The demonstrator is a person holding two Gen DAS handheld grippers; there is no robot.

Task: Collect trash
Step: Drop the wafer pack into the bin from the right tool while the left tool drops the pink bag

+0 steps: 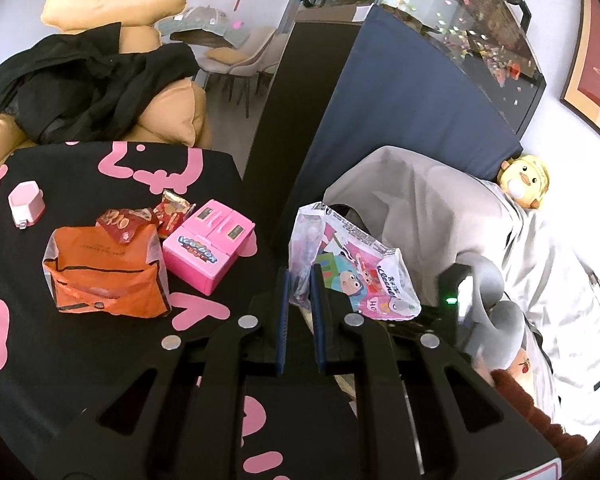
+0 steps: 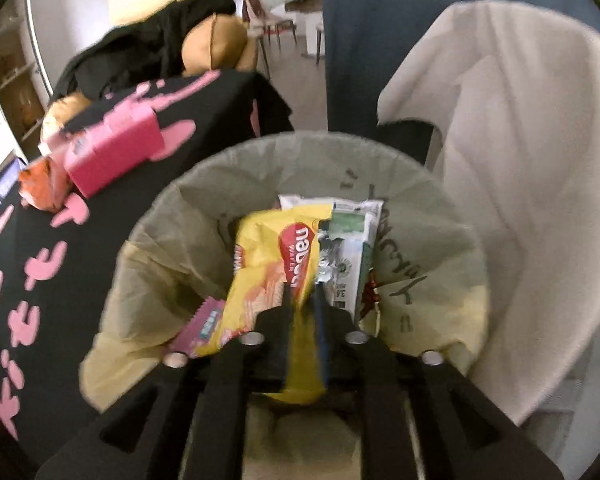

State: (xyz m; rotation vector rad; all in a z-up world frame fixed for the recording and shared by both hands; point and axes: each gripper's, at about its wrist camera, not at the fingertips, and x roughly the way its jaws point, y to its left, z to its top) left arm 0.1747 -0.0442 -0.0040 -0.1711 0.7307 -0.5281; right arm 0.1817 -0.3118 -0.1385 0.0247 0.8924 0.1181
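Left wrist view: your left gripper (image 1: 300, 280) is clenching the edge of a cartoon-printed plastic bag (image 1: 352, 264), which is hanging just off the edge of the table (image 1: 204, 168) covered in black cloth with pink shapes. On that table, an orange bag (image 1: 104, 276) is lying beside a pink toy box (image 1: 210, 246), with red snack wrappers (image 1: 148, 220) touching both and a small pink container (image 1: 27, 202) sitting well apart. Right wrist view: your right gripper (image 2: 304, 288) is grasping a yellow wafer wrapper (image 2: 272, 276) over the lined trash bin (image 2: 160, 248). A white-and-green packet (image 2: 350, 240) and a pink wrapper (image 2: 204, 324) are lying inside the bin. A white cloth (image 2: 520, 200) is draping just beside it.
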